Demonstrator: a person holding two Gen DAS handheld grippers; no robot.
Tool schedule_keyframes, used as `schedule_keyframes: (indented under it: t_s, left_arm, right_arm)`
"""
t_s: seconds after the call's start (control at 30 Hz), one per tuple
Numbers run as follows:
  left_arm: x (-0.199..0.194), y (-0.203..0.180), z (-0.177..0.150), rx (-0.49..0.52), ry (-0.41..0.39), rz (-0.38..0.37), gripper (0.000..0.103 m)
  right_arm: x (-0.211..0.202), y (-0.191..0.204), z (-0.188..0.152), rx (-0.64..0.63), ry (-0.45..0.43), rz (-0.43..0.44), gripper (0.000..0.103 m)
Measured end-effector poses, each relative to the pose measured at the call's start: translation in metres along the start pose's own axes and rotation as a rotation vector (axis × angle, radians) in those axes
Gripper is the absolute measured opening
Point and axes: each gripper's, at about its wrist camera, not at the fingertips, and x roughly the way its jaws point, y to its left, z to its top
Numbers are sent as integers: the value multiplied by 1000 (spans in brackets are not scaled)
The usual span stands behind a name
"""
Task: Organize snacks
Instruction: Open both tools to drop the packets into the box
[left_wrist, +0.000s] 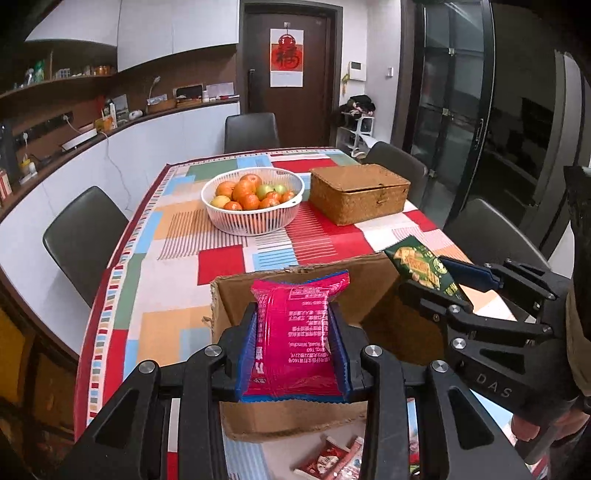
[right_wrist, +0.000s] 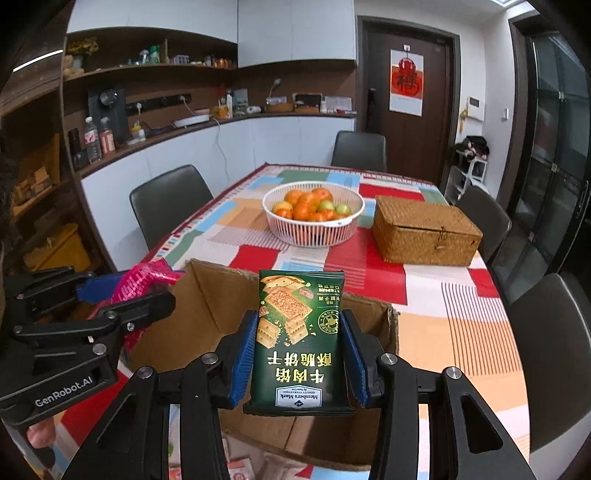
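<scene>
Above the open cardboard box (left_wrist: 373, 288), the left gripper (left_wrist: 291, 332) clamps a pink snack packet (left_wrist: 295, 325). Beside it, the right gripper (right_wrist: 299, 354) grips a green cracker packet (right_wrist: 299, 332), both seemingly poised for dropping inside.

A glossy pink foil packet (left_wrist: 295, 332) is catching the light, and the dark green cracker packet (right_wrist: 301, 339) is shining too. The cardboard box (left_wrist: 369, 295) is looking matt and rough-edged. A printed cloth (left_wrist: 177, 229) is covering the tabletop, under a white plastic basket (left_wrist: 253, 218) and a woven wicker box (left_wrist: 360, 194).
</scene>
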Motion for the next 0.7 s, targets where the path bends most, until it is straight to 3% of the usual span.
schedule_keyframes:
  t_s: [0.07, 0.1, 0.23, 0.33, 0.5, 0.7]
  left_arm:
    - [-1, 1, 0, 1, -4, 7, 58]
    - [-3, 2, -2, -1, -11, 15, 62]
    - [-17, 5, -9, 10, -39, 60, 65]
    - [-27, 6, -19, 14, -43, 84, 66]
    - [-50, 2, -38, 19, -67, 126, 72]
    - [-81, -2, -65, 17, -101, 125, 74]
  right_arm:
    - [6, 0, 0, 6, 16, 6, 44]
    - [8, 0, -1, 6, 22, 6, 45]
    - [5, 0, -5, 13, 4, -52, 70]
    - [-5, 2, -10, -3, -16, -83, 70]
    - [-25, 8, -22, 10, -40, -61, 70]
    - [-53, 19, -44, 0, -68, -60, 73]
